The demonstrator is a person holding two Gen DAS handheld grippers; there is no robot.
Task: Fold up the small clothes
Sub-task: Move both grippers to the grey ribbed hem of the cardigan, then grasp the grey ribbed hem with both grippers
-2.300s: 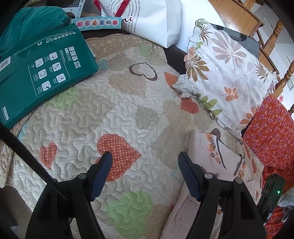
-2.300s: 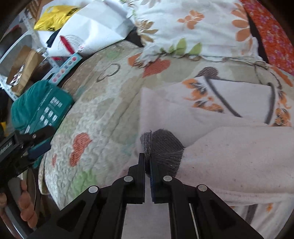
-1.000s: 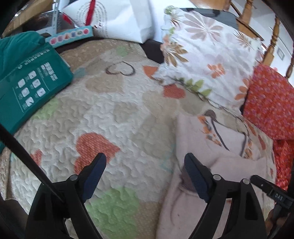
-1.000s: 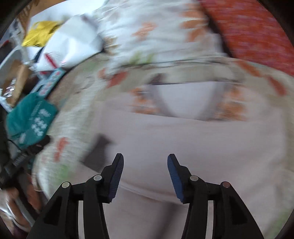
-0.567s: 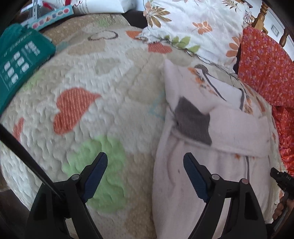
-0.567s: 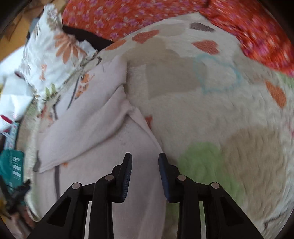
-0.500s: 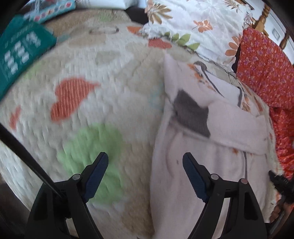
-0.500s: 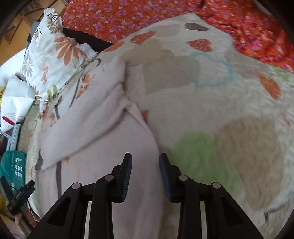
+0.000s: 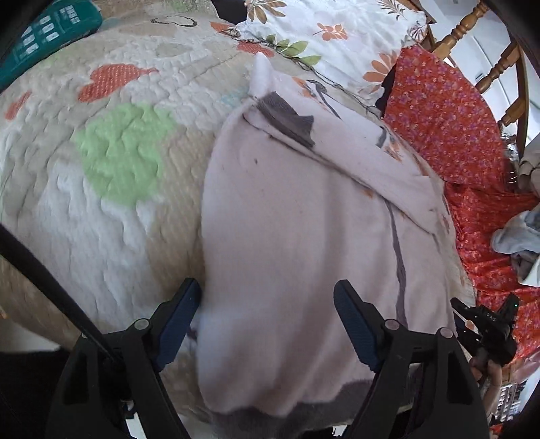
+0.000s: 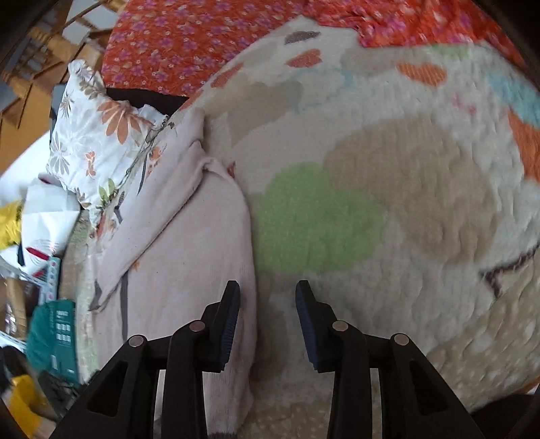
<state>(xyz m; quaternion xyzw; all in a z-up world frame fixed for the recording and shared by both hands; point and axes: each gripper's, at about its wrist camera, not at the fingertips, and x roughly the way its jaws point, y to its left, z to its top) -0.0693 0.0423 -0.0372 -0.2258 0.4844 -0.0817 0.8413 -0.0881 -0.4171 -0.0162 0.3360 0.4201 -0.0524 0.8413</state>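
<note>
Your left claw (image 9: 266,317) is spread wide at the bottom of its frame, gripping nothing; its fingers straddle the near end of the pale pink garment (image 9: 303,209), left finger right at the garment's left edge, right finger over the cloth; can't tell if the tips actually touch the fabric. Your right claw (image 10: 268,314) is parted too, less wide, nothing between the fingers; its left finger sits over the garment's (image 10: 189,256) right edge, the right finger over bare quilt (image 10: 405,189).

The garment lies flat on the heart-patterned quilt (image 9: 111,152), running from bottom centre up toward the middle of the left view; one sleeve is folded across the body, its grey cuff (image 9: 287,118) up near the frame's centre top. Beyond it, at the top of that frame, a floral pillow (image 9: 330,30); an orange flowered cloth (image 9: 449,121) fills the right side; a teal package (image 9: 44,27) pokes in at the upper left corner.
</note>
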